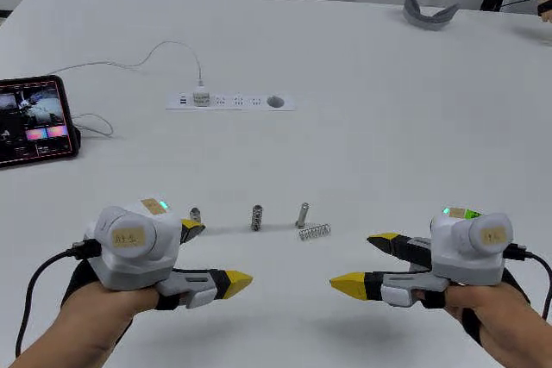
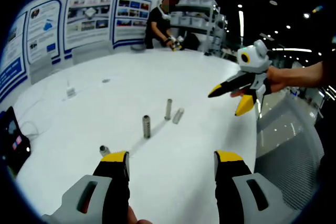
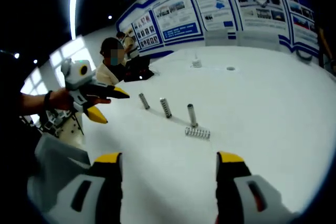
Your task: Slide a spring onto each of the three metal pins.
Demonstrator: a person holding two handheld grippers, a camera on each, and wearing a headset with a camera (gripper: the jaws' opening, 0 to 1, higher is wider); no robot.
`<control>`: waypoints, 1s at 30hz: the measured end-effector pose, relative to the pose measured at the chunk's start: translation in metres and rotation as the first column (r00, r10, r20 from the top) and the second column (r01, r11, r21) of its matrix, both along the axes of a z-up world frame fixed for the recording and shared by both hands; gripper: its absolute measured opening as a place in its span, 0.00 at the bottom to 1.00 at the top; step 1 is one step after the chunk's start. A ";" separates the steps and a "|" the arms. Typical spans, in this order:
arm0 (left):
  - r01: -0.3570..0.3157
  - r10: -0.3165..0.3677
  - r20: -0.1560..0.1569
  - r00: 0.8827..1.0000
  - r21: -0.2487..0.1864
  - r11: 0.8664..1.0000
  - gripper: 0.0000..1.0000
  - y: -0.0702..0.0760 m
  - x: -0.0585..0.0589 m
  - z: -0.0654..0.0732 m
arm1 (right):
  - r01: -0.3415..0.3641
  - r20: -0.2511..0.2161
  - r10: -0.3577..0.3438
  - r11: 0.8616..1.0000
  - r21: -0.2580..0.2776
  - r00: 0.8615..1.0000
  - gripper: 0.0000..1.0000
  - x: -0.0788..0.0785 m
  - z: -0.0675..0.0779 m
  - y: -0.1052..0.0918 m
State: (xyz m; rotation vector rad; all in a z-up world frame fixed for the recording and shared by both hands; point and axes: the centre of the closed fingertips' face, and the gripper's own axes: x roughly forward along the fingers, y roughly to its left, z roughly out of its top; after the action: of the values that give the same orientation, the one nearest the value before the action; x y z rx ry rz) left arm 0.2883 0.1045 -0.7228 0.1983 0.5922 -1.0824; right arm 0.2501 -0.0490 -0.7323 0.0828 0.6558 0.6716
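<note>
Loose spring (image 1: 315, 232), lying on its side on the white table (image 1: 388, 109) just beside the foot of the bare upright pin (image 1: 303, 215), the rightmost of three standing in a row. Its long axis runs roughly left to right, so it lies crosswise to the jaws of the right gripper (image 1: 351, 259) — the nearer one, with the spring ahead of it and to its left. The middle pin (image 1: 256, 217) appears sleeved with a spring; the leftmost pin (image 1: 195, 213), partly hidden behind a jaw of the left gripper (image 1: 226, 253), cannot be judged. Both pairs of jaws stand wide apart, holding nothing.
</note>
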 end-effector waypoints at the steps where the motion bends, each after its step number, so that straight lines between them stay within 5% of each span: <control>1: 0.007 -0.007 0.000 1.000 0.001 1.000 0.67 -0.003 -0.001 0.000 | 0.001 0.000 -0.001 1.000 -0.001 1.000 0.75 -0.001 0.000 -0.001; 30: 0.210 -0.210 0.008 0.978 0.045 0.977 0.65 -0.116 -0.006 -0.020 | 0.033 0.020 -0.034 0.999 0.009 0.999 0.80 -0.037 0.018 -0.023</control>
State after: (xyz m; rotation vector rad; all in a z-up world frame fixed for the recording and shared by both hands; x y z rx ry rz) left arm 0.2824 -0.0113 -0.7425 0.3113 0.5933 -1.2723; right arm 0.2130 -0.0721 -0.7141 0.0946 0.6313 0.6422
